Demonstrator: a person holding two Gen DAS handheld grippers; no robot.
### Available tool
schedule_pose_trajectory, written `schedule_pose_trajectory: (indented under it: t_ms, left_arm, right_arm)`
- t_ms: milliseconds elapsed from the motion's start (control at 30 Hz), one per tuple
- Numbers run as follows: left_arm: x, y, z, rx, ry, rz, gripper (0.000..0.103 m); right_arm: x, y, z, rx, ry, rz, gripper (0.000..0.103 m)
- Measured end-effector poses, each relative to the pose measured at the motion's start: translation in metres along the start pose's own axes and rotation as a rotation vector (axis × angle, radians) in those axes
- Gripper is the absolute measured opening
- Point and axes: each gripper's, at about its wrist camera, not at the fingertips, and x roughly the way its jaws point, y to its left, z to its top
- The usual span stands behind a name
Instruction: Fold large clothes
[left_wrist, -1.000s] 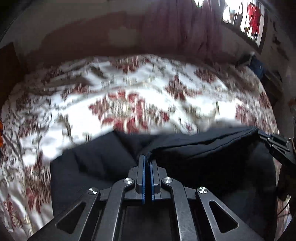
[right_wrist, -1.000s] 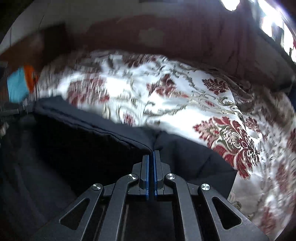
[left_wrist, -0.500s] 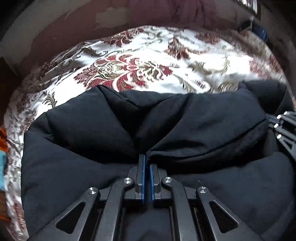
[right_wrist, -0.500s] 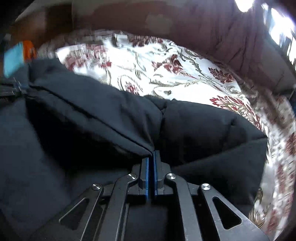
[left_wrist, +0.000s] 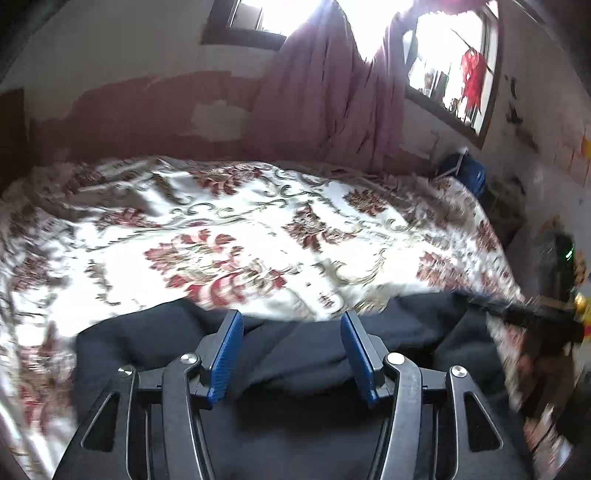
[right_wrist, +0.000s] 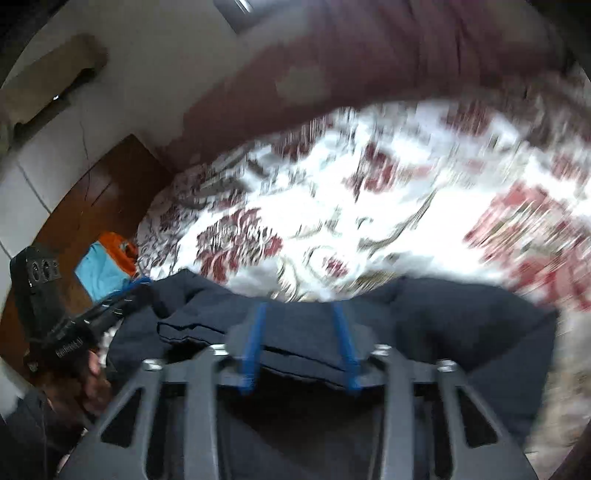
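A large black garment (left_wrist: 303, 358) lies folded on the near side of a bed, under both grippers. My left gripper (left_wrist: 291, 325) is open, its blue pads spread wide above the cloth and holding nothing. My right gripper (right_wrist: 301, 315) is open too, blurred by motion, above the garment's folded edge (right_wrist: 295, 343). The right gripper shows at the right edge of the left wrist view (left_wrist: 535, 317). The left gripper shows at the left of the right wrist view (right_wrist: 110, 306).
The bed has a white cover with red floral patterns (left_wrist: 240, 240). A mauve curtain (left_wrist: 332, 92) and bright windows stand behind it. A dark blue bag (left_wrist: 465, 173) sits at the far right corner. An orange and blue thing (right_wrist: 107, 262) lies beside the bed by a brown wooden panel.
Both grippers were shut on the black garment and carried its edge forward over the rest. Now both have opened, let the cloth go, and lifted back; the garment lies folded.
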Motion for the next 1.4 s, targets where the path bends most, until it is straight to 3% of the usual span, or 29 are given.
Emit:
schedule_pose_trajectory:
  t_ms: [33,133,167,300,467,667,767,1000,1100,1167,1200,1300,1333,1367,1400]
  left_arm:
    - [0.010,-0.003,0.002,-0.004,0.022,-0.009,0.051]
    - [0.052,-0.012,-0.002,0.016,0.182,-0.055,0.014]
    - [0.064,-0.017,-0.010,0.057,0.248,-0.063,0.011]
    - [0.081,-0.030,-0.045,0.269,0.397,-0.059,0.005]
    - [0.106,-0.040,-0.065,0.341,0.512,0.014,0.004]
    - [0.130,-0.052,-0.081,0.404,0.486,0.168,0.004]
    - [0.116,-0.055,-0.082,0.424,0.440,0.172,0.004]
    - [0.051,-0.045,-0.057,0.207,0.318,0.163,0.005]
    - [0.020,-0.044,-0.047,0.131,0.281,0.175,0.008]
    - [-0.002,-0.047,-0.041,0.105,0.259,0.187,0.010]
    - [-0.011,-0.049,-0.038,0.101,0.247,0.196,0.010]
    - [-0.040,-0.057,-0.027,0.102,0.199,0.211,0.019]
    - [-0.050,-0.059,-0.024,0.100,0.184,0.212,0.034]
    - [-0.062,-0.063,-0.020,0.096,0.166,0.215,0.065]
    - [-0.073,-0.066,-0.018,0.096,0.140,0.222,0.080]
  right_arm:
    - [0.016,0.001,-0.004,0.004,0.058,-0.003,0.011]
    - [0.040,0.002,-0.023,-0.065,0.192,-0.028,0.010]
    - [0.043,0.003,-0.027,-0.090,0.219,-0.035,0.009]
    - [0.064,-0.003,-0.040,-0.164,0.342,-0.077,0.003]
    - [0.097,-0.001,-0.047,-0.209,0.391,-0.151,0.000]
    - [0.097,0.002,-0.061,-0.196,0.279,-0.174,0.000]
    - [0.071,0.005,-0.064,-0.171,0.206,-0.159,0.003]
    - [-0.014,0.025,-0.065,-0.150,0.060,-0.179,0.005]
    - [-0.049,0.034,-0.062,-0.156,0.020,-0.183,0.014]
    - [-0.067,0.039,-0.054,-0.157,-0.007,-0.182,0.038]
    - [-0.075,0.040,-0.047,-0.157,-0.018,-0.179,0.043]
    - [-0.111,0.057,-0.048,-0.182,-0.068,-0.183,0.048]
    - [-0.121,0.060,-0.049,-0.190,-0.076,-0.181,0.051]
    - [-0.124,0.065,-0.050,-0.193,-0.084,-0.183,0.055]
    - [-0.136,0.070,-0.051,-0.197,-0.101,-0.187,0.056]
